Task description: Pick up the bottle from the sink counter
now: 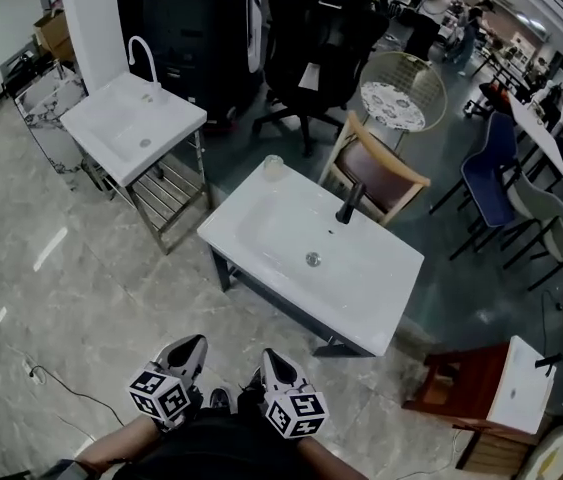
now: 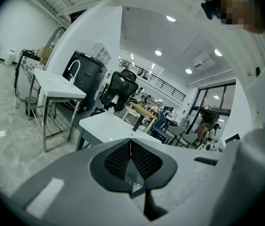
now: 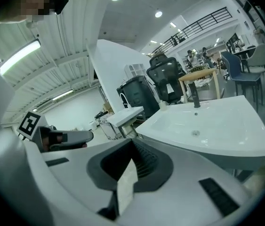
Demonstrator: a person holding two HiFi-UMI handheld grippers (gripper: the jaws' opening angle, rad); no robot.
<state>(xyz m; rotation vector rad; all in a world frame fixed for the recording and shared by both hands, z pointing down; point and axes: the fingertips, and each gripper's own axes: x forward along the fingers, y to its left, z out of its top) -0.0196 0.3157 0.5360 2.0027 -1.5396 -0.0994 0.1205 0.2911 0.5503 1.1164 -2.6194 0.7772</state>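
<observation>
Close against the person's body, at the bottom edge of the head view, the left gripper (image 1: 189,348) and the right gripper (image 1: 273,360) are held side by side, just beside each other, with their tips pointed forward toward the white sink bench (image 1: 361,298). Their marker cubes are turned up toward the camera, and a bare forearm is seen behind the left one. The fingers of the left gripper are pressed fully together, and nothing is caught between them. The fingers of the right gripper are likewise seen closed on nothing in the right gripper view. Both grippers are held over the marble floor (image 1: 71,298), well apart from the bench, and no contact is made with anything on it. The bottle (image 1: 273,167), small and pale, is set upright at the far left corner of the bench, beside the basin and well apart from both grippers. A black faucet (image 1: 349,203) is mounted along the far edge of the bench, to the right of the bottle. A wooden chair (image 1: 376,173) is placed just behind the bench.
</observation>
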